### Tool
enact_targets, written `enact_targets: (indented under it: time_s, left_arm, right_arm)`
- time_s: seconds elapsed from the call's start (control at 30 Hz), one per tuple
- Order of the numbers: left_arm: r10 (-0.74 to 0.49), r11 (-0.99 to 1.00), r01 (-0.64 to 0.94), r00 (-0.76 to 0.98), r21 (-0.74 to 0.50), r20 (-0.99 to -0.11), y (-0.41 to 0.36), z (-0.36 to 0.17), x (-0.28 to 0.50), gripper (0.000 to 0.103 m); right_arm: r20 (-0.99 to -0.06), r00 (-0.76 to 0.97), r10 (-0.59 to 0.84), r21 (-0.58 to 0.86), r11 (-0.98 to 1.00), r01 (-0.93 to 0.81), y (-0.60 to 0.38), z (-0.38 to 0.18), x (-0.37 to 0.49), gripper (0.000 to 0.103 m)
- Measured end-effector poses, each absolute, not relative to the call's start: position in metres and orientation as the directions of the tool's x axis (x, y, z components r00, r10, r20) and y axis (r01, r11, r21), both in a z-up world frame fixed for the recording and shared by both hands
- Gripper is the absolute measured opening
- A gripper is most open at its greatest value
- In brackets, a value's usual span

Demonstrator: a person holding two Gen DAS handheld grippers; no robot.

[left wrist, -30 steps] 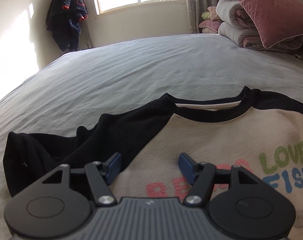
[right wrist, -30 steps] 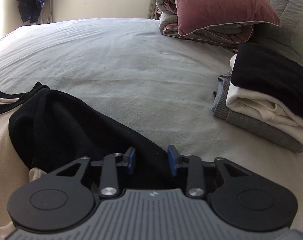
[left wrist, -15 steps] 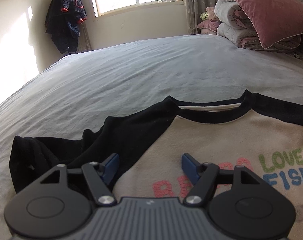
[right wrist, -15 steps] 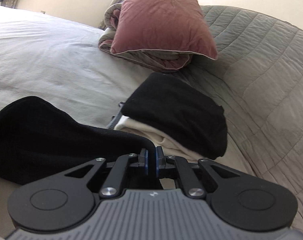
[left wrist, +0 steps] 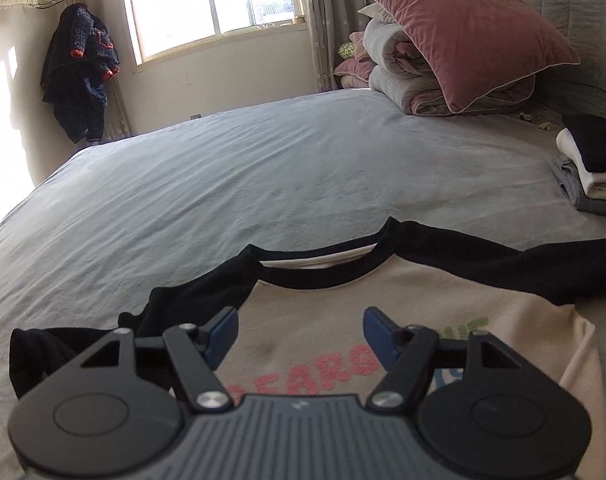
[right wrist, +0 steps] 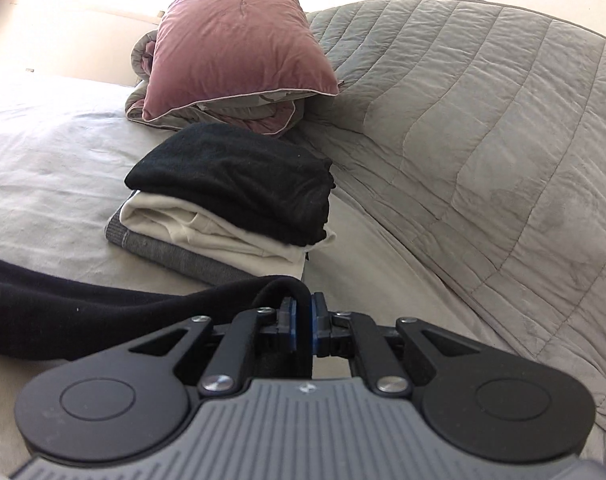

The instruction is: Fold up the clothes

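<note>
Right gripper (right wrist: 301,317) clenched on black fleece sleeve (right wrist: 83,300), stretched leftward from fingers; left gripper (left wrist: 299,330) released above cream printed sweatshirt (left wrist: 315,312).

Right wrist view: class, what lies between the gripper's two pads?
The black sleeve: its end is pinched between the shut right gripper's pads, seen in the right wrist view.

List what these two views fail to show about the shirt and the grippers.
- Shirt hem: left wrist view, hidden behind the left gripper body.
- Shirt print: left wrist view, partly covered by that open gripper.
- Sleeve cuff: right wrist view, pinched inside the shut right gripper, its end unseen.
- Stack: left wrist view, cut by the right edge.
- Hands: in neither view.
</note>
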State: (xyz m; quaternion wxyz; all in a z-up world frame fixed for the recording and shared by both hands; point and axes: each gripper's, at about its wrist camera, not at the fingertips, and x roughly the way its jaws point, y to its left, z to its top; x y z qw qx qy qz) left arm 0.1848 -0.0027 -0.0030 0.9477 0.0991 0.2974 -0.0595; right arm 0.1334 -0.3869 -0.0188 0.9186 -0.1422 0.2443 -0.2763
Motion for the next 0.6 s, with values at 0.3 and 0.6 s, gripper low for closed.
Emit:
enact_targets:
  time_s: [0.3,0.6]
  left_arm:
    - [-0.297,0.879,0.462,0.721,0.115,-0.626,-0.103,-0.008,0.167,0.070]
    - [-0.327,0.847,0.519,0.683,0.118,-0.653,-0.163,-0.025,0.180,0.070]
  right_arm:
    - [-0.467,0.784,-0.409,-0.437,0.878,0.197,-0.392,-0.035,0.088,0.006]
    - [-0.589,0.777,-0.223,-0.356,0.934,-0.002,-0.399,-0.042,0.053,0.007]
